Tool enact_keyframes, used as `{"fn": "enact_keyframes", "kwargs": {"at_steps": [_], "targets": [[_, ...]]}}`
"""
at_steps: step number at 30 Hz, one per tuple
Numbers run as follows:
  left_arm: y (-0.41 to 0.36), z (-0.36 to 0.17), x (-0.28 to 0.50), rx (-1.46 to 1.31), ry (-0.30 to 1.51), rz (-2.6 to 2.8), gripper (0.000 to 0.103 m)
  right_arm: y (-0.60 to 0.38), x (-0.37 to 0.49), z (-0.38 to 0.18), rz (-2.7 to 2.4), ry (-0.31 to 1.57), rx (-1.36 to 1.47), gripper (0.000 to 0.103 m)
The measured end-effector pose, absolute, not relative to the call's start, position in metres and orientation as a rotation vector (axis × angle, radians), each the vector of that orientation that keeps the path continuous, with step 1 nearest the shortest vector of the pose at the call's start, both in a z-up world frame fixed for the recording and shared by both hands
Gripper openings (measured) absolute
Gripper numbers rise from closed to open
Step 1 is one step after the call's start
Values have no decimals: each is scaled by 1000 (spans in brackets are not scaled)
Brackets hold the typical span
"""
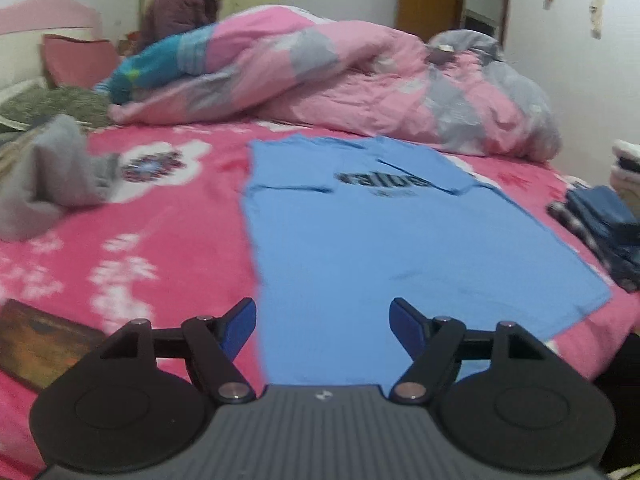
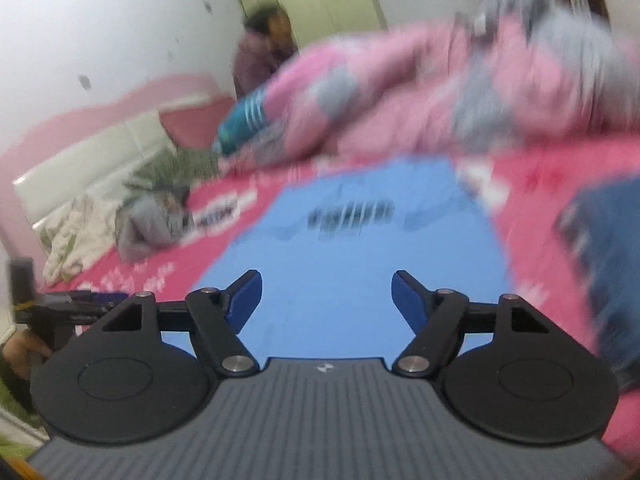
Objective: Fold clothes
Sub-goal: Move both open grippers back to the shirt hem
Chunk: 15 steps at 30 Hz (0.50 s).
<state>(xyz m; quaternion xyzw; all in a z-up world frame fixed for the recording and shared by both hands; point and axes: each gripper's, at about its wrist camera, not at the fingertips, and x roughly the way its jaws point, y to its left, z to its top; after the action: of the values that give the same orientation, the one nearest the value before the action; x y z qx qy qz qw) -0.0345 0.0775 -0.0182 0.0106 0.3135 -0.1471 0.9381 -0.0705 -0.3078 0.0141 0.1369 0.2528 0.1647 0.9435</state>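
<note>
Left wrist view: left tongs (image 1: 323,320) spread wide, nothing between the blue pads (image 1: 240,326), hovering over near hem of blue T-shirt (image 1: 360,240). T-shirt flat on red floral bedsheet (image 1: 160,240), sleeves folded in over the chest, dark print partly covered, near edge running under the tongs. Grey garment (image 1: 48,184) crumpled on sheet well left of the shirt, apart from it. Pink-and-grey quilt (image 1: 340,80) heaped along far side of bed, just beyond the shirt's collar end. Stack of folded dark-blue clothes (image 1: 604,224) at right edge of bed, near the shirt's right side, not touching. Brown wooden piece (image 1: 36,340) at lower left, kind unclear. Person in purple jacket (image 1: 180,4) behind the quilt, by the wall.

Right wrist view: heavy motion blur. Right tongs (image 2: 326,298) released too, blue pads (image 2: 408,300) well apart, empty, above near part of same T-shirt (image 2: 340,260). Left tongs' holder and a hand (image 2: 24,352) partly visible at left edge, too blurred for detail. Dark-blue stack (image 2: 600,260) at right, beside the shirt. Quilt (image 2: 440,100), grey garment (image 2: 148,224), white headboard (image 2: 92,160) smeared in background.
</note>
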Motion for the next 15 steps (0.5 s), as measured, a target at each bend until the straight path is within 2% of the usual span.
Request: {"fn": "enact_keyframes", "kwargs": {"at_steps": [8, 10, 15], "targets": [[15, -74, -25, 168, 708, -269, 76, -244, -23, -61, 185, 550, 37, 72], [17, -79, -32, 160, 685, -256, 79, -242, -23, -80, 155, 614, 2, 72], [37, -76, -40, 73, 707, -272, 82, -252, -60, -82, 170, 610, 17, 76]]}}
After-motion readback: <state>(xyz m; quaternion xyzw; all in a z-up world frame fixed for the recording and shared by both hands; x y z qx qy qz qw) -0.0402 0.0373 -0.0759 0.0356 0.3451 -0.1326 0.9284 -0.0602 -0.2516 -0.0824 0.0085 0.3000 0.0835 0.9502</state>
